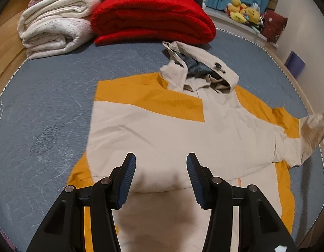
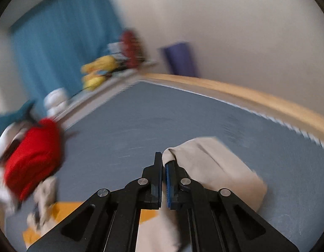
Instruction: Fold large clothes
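Right wrist view: right hand-held gripper (image 2: 164, 163) pinches the jacket sleeve (image 2: 214, 166); left hand-held gripper (image 1: 161, 161) hovers wide open.

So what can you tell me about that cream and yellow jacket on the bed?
The jacket is a hooded shell of thin, crinkly cream fabric with mustard-yellow panels. It lies spread flat on the grey bed cover, hood toward the red blanket, grey lining showing. The right gripper pinches its cream sleeve, lifted at the far side; the left gripper hovers open over it.
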Tool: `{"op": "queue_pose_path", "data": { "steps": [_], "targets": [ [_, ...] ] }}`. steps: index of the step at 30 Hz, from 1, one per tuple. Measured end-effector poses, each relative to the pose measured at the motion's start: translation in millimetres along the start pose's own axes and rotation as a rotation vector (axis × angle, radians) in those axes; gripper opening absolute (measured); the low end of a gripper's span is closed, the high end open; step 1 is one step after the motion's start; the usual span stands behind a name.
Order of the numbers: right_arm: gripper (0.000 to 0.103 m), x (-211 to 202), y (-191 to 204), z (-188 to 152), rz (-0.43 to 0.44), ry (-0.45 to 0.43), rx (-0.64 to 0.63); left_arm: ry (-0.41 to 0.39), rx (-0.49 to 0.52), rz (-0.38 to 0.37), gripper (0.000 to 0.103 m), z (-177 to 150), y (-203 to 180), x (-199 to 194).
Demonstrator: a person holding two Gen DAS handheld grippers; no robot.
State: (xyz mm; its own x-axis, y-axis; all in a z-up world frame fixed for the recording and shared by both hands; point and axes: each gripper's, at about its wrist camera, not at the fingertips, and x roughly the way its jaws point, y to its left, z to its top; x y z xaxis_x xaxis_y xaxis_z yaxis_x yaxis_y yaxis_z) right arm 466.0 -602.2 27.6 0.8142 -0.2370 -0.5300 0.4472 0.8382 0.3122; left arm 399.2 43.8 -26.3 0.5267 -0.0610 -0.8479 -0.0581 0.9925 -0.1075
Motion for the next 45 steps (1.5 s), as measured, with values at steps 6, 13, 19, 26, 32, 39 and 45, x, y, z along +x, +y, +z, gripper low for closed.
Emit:
{"op": "queue_pose_path", "data": {
  "steps": [6,13,19,26,32,39,45],
  "targets": [
    [0.003,-62.3,186.9,-70.8,0.35,0.094,-0.33,-0.021,-0.055,-0.01,0.047,3.6,26.9,-18.7],
    [0.01,-101.6,320.2,-210.6,0.589,0.476,-0.553,0.006,-0.108,-0.073,0.047,8.6,45.3,-24.3],
    [0.011,-144.2,322.1,-213.3,0.498,0.499,-0.527,0.032,-0.106,-0.116,0.047,7.7,40.5,-21.9],
    [0.036,-152.5,271.2,-170.5,0.453,0.418,-0.345,0.072,-0.018,-0.193,0.018,-9.5,-6.8,-4.2],
    [0.036,-99.2,247.6,-188.1,0.351,0.522,-0.362,0.113,0.106,-0.274,0.014,-29.0,-81.2,25.1],
    [0.036,-39.1,197.9,-211.1,0.213,0.712,-0.255,0.186,0.164,-0.29,0.021,-52.1,-125.7,74.9],
    [0.036,-5.9,176.8,-231.3,0.196,0.794,-0.177,0.207,0.189,-0.285,0.052,-63.5,-146.0,95.5]
  ]
}}
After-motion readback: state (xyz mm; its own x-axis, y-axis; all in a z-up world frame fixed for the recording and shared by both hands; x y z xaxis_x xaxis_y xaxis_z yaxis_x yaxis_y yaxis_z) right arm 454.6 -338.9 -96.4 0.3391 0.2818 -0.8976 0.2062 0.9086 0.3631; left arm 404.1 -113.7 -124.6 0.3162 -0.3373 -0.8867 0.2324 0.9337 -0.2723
